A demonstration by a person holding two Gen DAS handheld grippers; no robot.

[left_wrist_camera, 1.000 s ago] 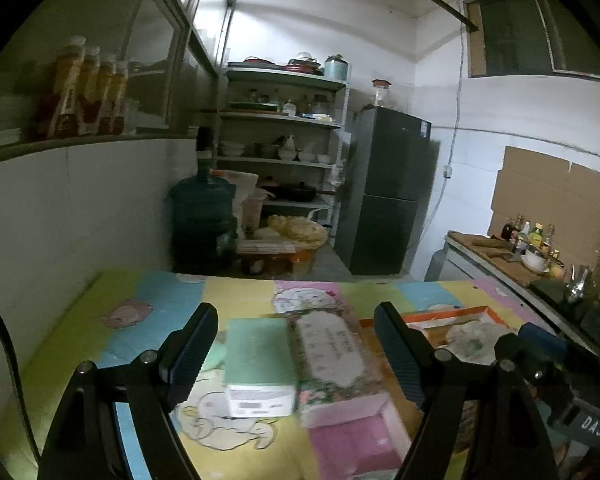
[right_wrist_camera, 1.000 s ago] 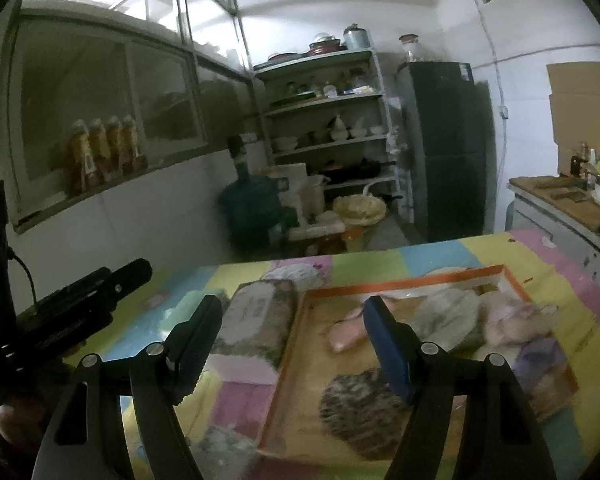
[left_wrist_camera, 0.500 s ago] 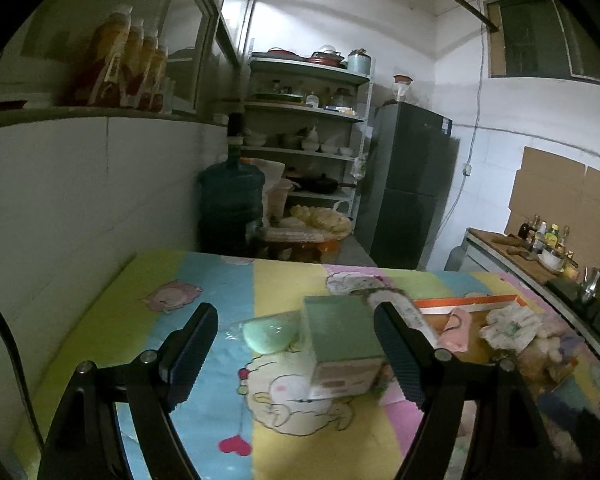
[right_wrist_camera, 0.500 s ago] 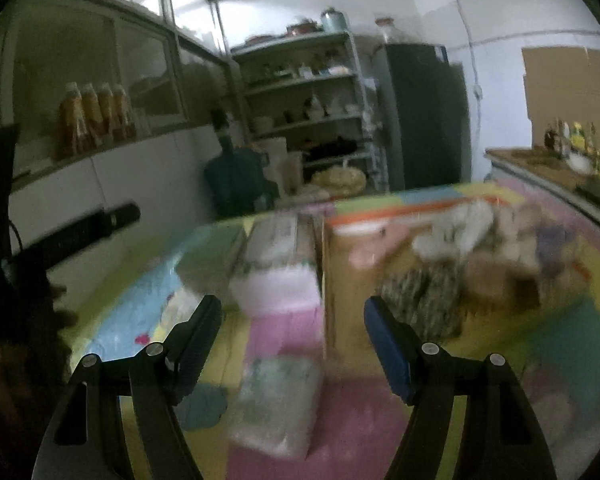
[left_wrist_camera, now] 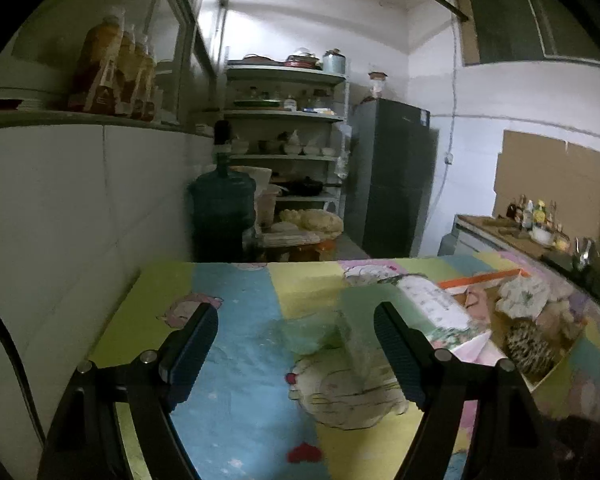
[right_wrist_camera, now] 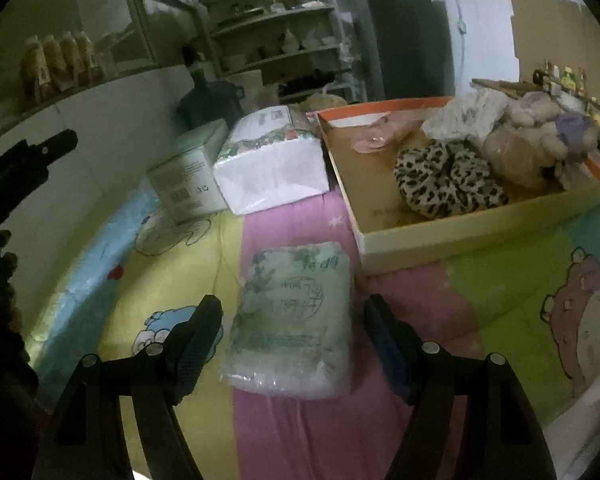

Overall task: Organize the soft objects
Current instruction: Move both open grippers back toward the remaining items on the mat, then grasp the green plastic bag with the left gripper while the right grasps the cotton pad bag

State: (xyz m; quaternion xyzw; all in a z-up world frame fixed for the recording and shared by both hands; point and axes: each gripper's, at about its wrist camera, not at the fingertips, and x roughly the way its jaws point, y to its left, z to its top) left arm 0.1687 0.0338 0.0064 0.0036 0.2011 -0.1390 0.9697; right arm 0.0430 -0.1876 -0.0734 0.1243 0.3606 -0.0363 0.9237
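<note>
In the right wrist view my right gripper is open and low over the mat. A plastic-wrapped tissue pack with green print lies between its fingers, and neither pad touches it. Behind it stands an orange-rimmed cardboard tray holding a leopard scrunchie, a beige plush toy, a white cloth and a pink item. My left gripper is open and empty above the mat. A blurred pale green soft thing lies just beyond its fingertips.
A floral tissue pack and a green box lie left of the tray. The white wall borders the table on the left. Beyond the far edge stand a water jug, shelves and a fridge.
My right gripper has sunk and tilted down, and now straddles the green-print tissue pack. My left gripper has shifted left, so the boxes and the tray drifted right in its view.
</note>
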